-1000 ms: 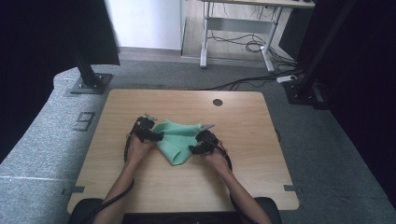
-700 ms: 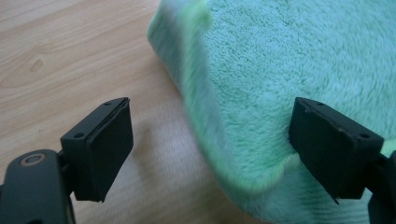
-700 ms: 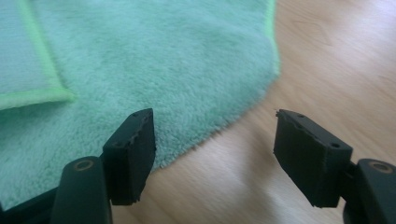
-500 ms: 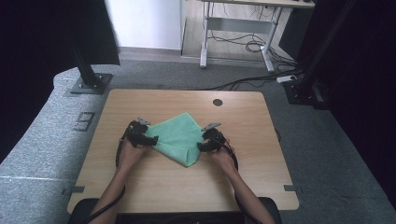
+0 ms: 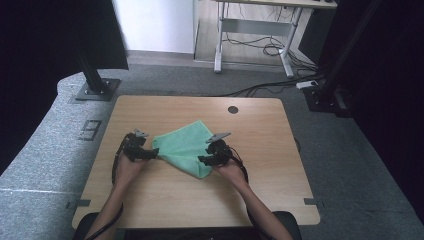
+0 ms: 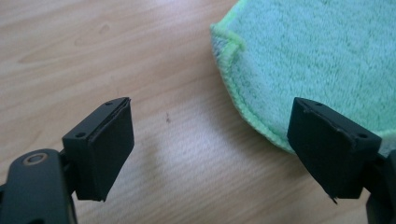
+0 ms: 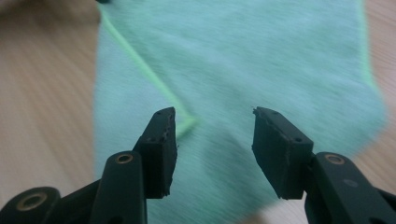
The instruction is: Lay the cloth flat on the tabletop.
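Folding the green cloth [image 5: 186, 148] on the table [image 5: 150, 200] is the job, one fold apparently laid. The left tongs [image 6: 210, 149] stand wide and empty beside its edge; the right tongs [image 7: 214, 149], half open, have just been closing above it, gripping nothing. Next probably comes pinching a corner. The cloth looks fluffy, lime-hemmed, doubled.

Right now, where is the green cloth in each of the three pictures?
High view: the green cloth lies mid-table between the left gripper and the right gripper.
Left gripper view: it is at the upper right, and its edge runs down to the right-hand jaw.
Right gripper view: it spreads under and beyond both jaws.
Shared landmark: the wooden table.
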Demonstrator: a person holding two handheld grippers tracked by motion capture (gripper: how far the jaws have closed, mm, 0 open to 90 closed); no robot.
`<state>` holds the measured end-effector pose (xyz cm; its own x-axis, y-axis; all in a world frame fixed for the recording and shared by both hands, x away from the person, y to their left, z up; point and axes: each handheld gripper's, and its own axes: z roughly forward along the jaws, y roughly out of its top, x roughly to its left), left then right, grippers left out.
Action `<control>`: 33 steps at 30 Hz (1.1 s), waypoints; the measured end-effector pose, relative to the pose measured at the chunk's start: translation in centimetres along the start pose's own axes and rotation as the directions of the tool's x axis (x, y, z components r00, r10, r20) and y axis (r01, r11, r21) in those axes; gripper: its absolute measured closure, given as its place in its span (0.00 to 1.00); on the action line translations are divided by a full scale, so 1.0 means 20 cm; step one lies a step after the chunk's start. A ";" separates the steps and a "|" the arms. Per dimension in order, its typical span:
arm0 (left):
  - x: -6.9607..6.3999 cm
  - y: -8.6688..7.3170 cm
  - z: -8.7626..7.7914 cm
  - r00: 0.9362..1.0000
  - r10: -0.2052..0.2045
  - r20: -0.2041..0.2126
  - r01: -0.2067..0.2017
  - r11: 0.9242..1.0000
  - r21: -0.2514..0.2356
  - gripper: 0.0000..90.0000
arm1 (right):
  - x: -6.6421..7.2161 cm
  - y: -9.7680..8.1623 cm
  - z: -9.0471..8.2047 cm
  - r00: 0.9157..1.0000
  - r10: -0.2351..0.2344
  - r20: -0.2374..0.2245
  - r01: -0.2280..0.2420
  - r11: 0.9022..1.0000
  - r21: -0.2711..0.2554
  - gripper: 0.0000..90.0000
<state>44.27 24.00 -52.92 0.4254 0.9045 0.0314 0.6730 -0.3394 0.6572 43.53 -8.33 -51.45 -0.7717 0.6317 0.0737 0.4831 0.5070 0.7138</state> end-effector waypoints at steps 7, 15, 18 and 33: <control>0.00 -0.04 0.00 1.000 0.007 0.002 -0.007 1.000 0.029 0.17 | 0.09 0.02 0.08 0.997 -0.043 -0.063 0.044 0.999 0.019 0.51; 0.01 -0.08 0.01 1.000 -0.018 0.022 0.018 0.999 0.027 0.17 | 0.17 -0.01 0.16 0.991 -0.069 -0.116 0.077 0.995 0.070 0.71; 0.02 -0.08 0.00 0.999 -0.029 0.024 0.029 0.999 0.024 0.17 | 0.19 0.00 0.16 0.989 -0.091 -0.114 0.099 0.993 0.064 0.90; 0.01 -0.07 -0.06 0.999 -0.028 0.024 0.028 0.999 -0.028 0.17 | 0.47 0.01 0.04 0.953 -0.183 -0.240 0.196 0.980 0.031 0.79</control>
<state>42.73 25.02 -52.94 0.4209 0.9071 -0.0048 0.6674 -0.3061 0.6788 36.75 -1.89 -51.19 -0.9234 0.3686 0.1073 0.3354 0.6388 0.6924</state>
